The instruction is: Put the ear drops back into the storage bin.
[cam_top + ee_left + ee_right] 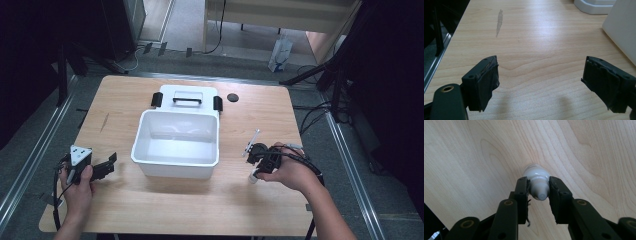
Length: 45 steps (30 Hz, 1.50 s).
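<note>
On the left side of the light wooden table [200,200], the left hand [77,187] rests near the front edge and holds the left gripper [540,82] low and almost level, pointed toward the white rectangular plastic box [175,140]. Its 2 jaws stand wide apart with bare wood between them, so it is released.

The box is open and stands in the middle of the table. Its white lid with a black handle [187,97] lies just behind it, and a small black round disc [232,97] lies near the lid, to the right.

On the right side, the right hand [290,172] is turned inward, with the forearm coming from the bottom edge. The right gripper [538,191] is clenched on the small white plastic dropper bottle [537,176] at its neck, just below the cap. The bottle is on the table, right of the box and apart from it.
</note>
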Tool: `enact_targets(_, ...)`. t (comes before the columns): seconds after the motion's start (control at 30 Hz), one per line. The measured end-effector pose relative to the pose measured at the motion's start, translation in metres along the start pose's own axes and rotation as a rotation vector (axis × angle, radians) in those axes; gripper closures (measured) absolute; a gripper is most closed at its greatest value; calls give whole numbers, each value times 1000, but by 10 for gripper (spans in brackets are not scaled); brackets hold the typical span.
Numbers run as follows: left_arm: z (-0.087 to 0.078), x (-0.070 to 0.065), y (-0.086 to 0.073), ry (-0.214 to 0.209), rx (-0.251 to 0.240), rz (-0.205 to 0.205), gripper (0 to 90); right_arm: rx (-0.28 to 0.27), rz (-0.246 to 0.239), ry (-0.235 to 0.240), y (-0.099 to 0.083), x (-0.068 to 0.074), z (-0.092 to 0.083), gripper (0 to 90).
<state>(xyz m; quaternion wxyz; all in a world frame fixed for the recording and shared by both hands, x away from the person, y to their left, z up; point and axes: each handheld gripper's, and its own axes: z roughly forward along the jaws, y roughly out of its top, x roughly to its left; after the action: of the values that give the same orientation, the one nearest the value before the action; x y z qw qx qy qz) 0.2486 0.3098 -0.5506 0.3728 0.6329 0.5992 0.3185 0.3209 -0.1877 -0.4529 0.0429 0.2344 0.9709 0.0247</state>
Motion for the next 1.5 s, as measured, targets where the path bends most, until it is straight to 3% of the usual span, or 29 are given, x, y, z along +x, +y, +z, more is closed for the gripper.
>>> enact_targets(0.37, 0, 0, 0, 0, -2, 5, 143, -13, -12, 19, 1, 1, -5, 720)
enact_targets(0.47, 0, 0, 0, -2, -3, 7, 143, -34, 13, 21, 3, 1, -14, 720)
enact_targets(0.7, -1, -1, 0, -4, -7, 13, 142, -78, 21, 13, 11, 0, -39, 720)
enact_targets(0.93, -2, -3, -1, -20, -18, 41, 123, -102, 57, 9, 24, -2, -60, 720)
enact_targets(1.5, -1, -4, 0, -18, -16, 49, 122, -120, 22, 1, 65, -2, -98, 721)
